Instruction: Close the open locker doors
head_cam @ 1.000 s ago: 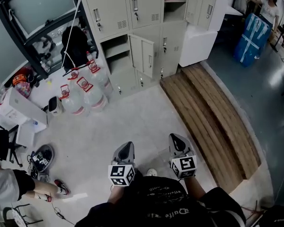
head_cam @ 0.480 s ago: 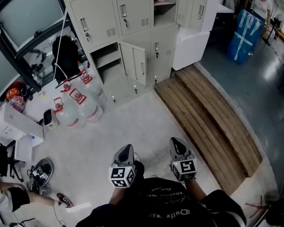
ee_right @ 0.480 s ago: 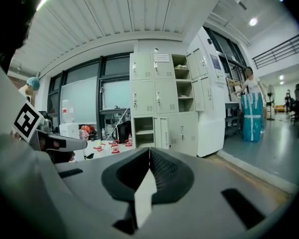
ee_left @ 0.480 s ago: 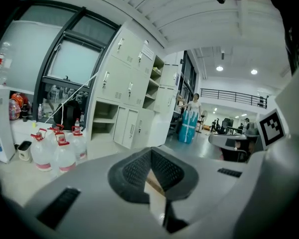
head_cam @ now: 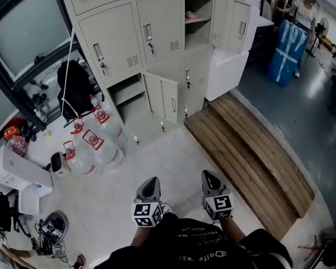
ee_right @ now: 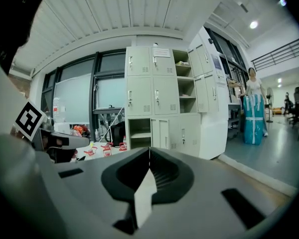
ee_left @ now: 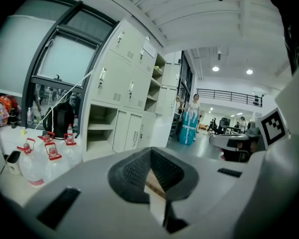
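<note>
**Head view:** You hold the left tool [head_cam: 150, 182] and the right tool [head_cam: 209, 176] side by side above the floor, well apart from the lockers [head_cam: 117, 43]. A lower door [head_cam: 169, 98] stands ajar there.

**Left gripper view:** Its jaws are pressed together, empty.

**Right gripper view:** Its jaws meet too, pinching nothing, with the lockers ahead.
</note>
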`<state>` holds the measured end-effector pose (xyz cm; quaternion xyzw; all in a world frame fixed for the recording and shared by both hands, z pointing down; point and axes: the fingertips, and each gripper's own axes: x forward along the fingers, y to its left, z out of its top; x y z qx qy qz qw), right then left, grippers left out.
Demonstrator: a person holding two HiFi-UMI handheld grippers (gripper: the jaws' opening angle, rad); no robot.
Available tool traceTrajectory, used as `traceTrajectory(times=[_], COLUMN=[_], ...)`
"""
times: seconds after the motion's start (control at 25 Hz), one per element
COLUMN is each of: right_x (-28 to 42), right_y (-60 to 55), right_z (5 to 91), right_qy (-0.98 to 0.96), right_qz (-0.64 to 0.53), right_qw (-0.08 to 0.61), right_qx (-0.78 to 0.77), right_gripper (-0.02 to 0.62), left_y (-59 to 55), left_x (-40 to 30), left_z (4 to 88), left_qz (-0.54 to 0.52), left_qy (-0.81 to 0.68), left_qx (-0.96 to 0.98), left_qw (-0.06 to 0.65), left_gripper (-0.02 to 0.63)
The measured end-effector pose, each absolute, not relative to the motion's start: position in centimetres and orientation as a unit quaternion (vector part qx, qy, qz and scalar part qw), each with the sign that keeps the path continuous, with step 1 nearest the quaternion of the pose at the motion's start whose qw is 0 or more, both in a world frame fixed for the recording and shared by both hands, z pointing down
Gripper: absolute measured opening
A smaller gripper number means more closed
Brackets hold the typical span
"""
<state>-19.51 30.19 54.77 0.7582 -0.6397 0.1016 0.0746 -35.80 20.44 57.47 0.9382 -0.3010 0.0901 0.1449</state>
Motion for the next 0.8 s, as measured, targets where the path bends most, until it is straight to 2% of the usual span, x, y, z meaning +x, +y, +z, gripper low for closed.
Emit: traceTrajectory(times=[0.4, 0.8], right_x=[-20.1, -19.9], right_y=[21.9, 19.1], right_z=[55.4, 56.4], right_qy=[-0.631, -0.614], right_qz=[0.108, 0.124], right_qw=[0.073, 0.081], right_qx=[0.765, 0.775], right_gripper=[0.005, 0.005], left_y=[12.1, 8.4], left_x=[-35.6, -35.3], left_z=[57.4, 57.3], left_qz=[0.102, 0.098], left_qy=[-0.276, -0.26], left_qx=[0.945, 0.95], left_qw=[0.144, 0.145], left_gripper=[0.006, 0.006])
